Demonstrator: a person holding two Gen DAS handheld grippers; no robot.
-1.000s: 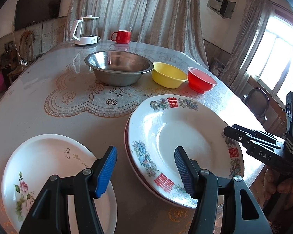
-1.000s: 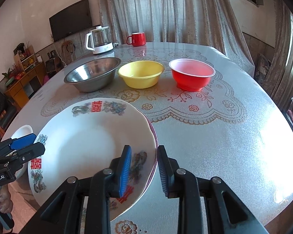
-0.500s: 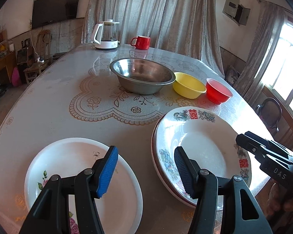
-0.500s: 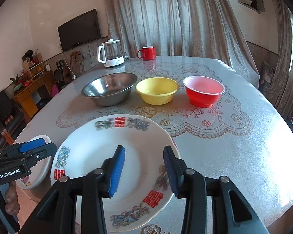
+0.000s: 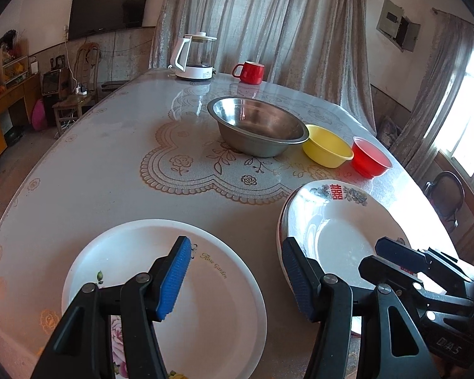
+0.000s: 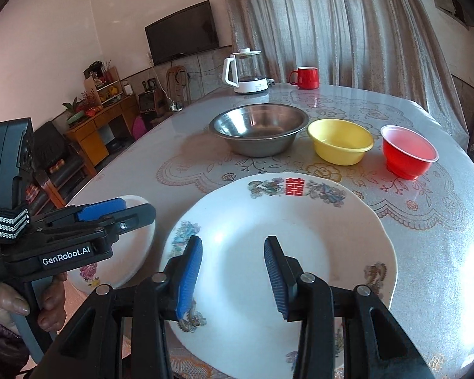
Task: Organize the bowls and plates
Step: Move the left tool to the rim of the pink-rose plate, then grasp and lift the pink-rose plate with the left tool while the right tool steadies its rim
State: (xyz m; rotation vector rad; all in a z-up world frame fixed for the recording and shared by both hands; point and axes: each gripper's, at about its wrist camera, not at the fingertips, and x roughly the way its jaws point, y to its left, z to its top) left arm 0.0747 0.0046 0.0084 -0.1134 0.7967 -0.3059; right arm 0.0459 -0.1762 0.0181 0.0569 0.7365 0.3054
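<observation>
Plates sit side by side on the lace-patterned worktop (image 5: 110,170): a white rose-printed plate (image 5: 211,300) under the left gripper (image 5: 235,279), a deep red-motif plate (image 6: 300,230) under the right gripper (image 6: 233,273) (both wide open, holding nothing)

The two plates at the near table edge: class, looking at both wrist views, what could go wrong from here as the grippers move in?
1. The patterned plate appears to overhang the table's near edge; pressing its rim may tip it off.
2. The open left gripper and open right gripper work close together, so they might collide.
3. The rose plate looks glossy; pads could slip.
</observation>
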